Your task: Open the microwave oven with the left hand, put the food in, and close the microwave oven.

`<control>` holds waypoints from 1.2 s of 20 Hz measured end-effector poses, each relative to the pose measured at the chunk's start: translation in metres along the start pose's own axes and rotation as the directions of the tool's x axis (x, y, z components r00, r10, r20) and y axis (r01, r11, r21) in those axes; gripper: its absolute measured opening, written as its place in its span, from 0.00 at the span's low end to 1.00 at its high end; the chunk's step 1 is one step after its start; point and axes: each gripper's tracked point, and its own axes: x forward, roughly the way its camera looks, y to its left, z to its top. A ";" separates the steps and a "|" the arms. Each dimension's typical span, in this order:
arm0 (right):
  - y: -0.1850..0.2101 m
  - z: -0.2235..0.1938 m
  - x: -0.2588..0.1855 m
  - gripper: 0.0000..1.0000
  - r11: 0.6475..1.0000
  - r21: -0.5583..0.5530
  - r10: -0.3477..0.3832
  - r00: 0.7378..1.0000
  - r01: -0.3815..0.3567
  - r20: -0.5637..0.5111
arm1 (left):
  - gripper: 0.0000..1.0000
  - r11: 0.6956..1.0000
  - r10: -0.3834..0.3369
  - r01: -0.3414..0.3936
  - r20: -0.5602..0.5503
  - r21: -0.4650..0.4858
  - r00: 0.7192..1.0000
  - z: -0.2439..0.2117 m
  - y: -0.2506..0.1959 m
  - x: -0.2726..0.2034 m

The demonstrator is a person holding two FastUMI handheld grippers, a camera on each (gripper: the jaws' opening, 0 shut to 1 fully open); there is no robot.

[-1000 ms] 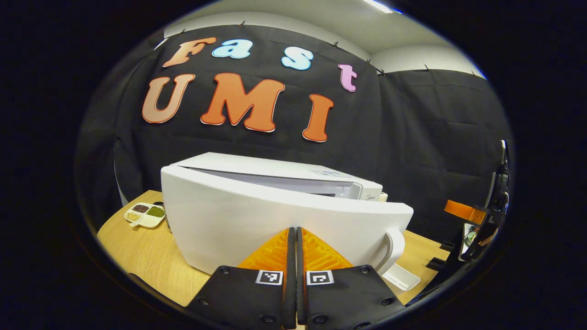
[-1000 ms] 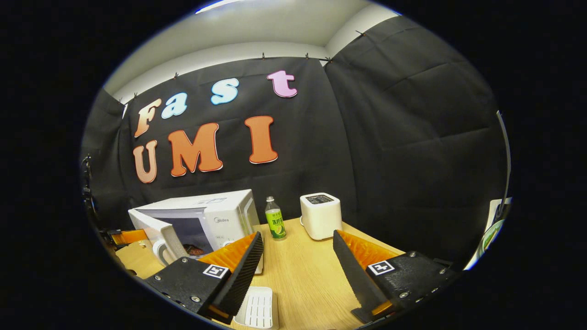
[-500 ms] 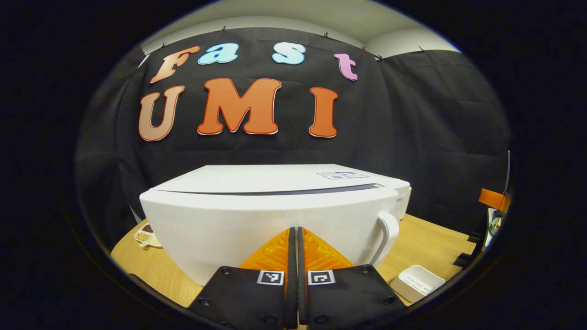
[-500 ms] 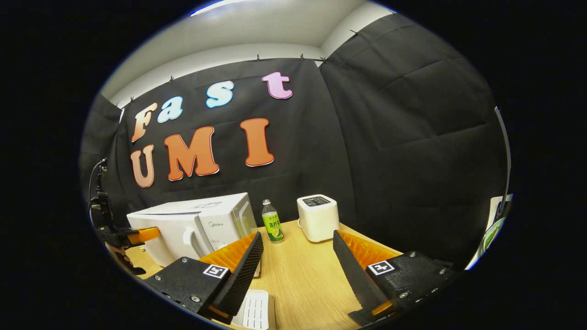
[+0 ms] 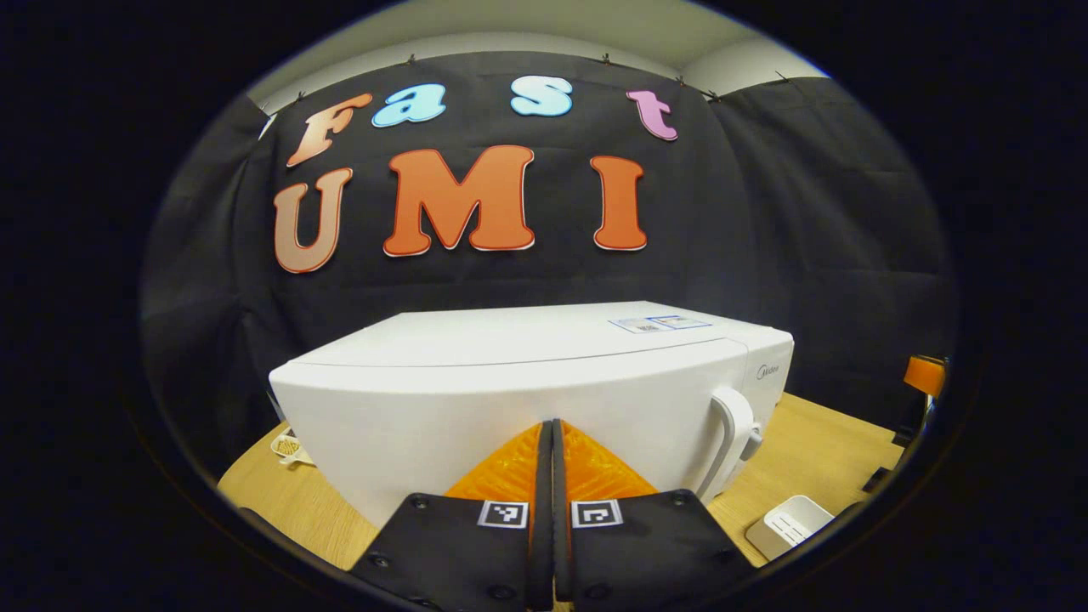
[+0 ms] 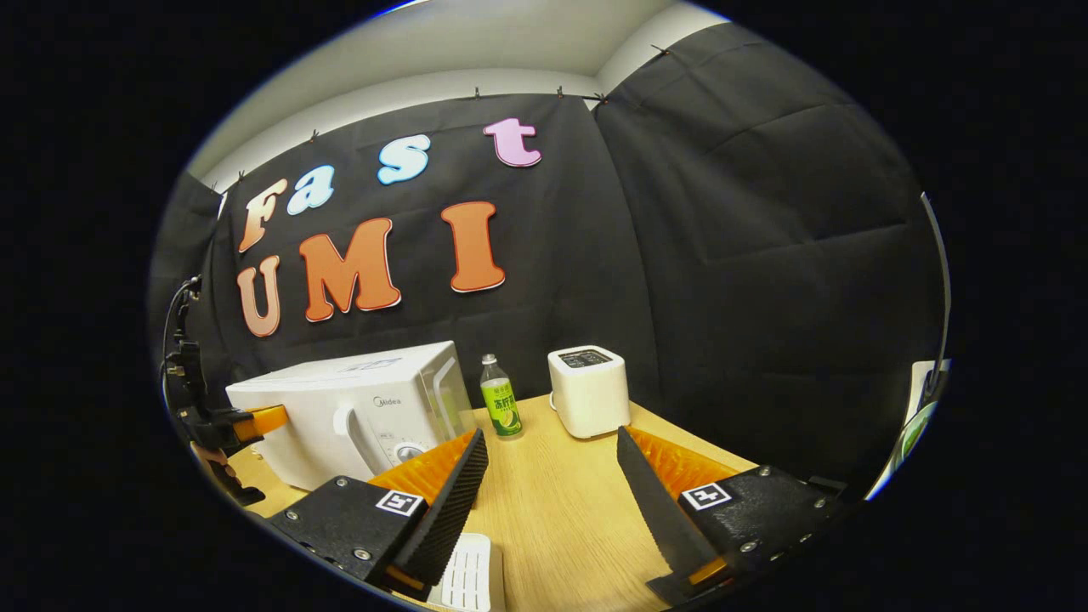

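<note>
The white microwave [image 5: 527, 382] stands on the wooden table with its door flush against the body and its handle [image 5: 733, 438] at the right. My left gripper [image 5: 551, 427] is shut with nothing in it, and its tips rest against the door front. In the right gripper view the microwave [image 6: 340, 408] sits at the left, with the left gripper [image 6: 255, 421] against the door's far side. My right gripper [image 6: 551, 435] hangs open and holds nothing, above the table to the right of the microwave. The food is hidden behind the door.
A green-labelled bottle [image 6: 501, 408] and a white boxy appliance [image 6: 588, 389] stand at the back of the table [image 6: 552, 510]. A small white ribbed tray [image 6: 466, 574] lies near the front edge. A divided snack dish [image 5: 287, 444] peeks out left of the microwave.
The microwave door has swung from ajar to fully closed, with my shut left gripper pressing on it. The right gripper has stayed open and nearly still.
</note>
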 end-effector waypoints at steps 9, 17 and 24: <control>0.029 0.027 -0.010 0.95 0.996 -0.051 0.069 0.997 -0.070 -0.017 | 0.05 0.998 0.060 -0.060 0.036 -0.007 0.998 0.080 0.094 -0.105; 0.070 0.093 -0.009 0.95 0.989 -0.082 0.126 0.992 -0.123 0.028 | 0.05 0.980 0.197 -0.196 0.056 -0.019 0.979 0.100 0.179 -0.178; 0.099 0.118 -0.020 0.95 0.983 -0.130 0.141 0.989 -0.133 0.052 | 0.32 0.965 0.259 -0.262 0.101 0.015 0.961 0.117 0.208 -0.220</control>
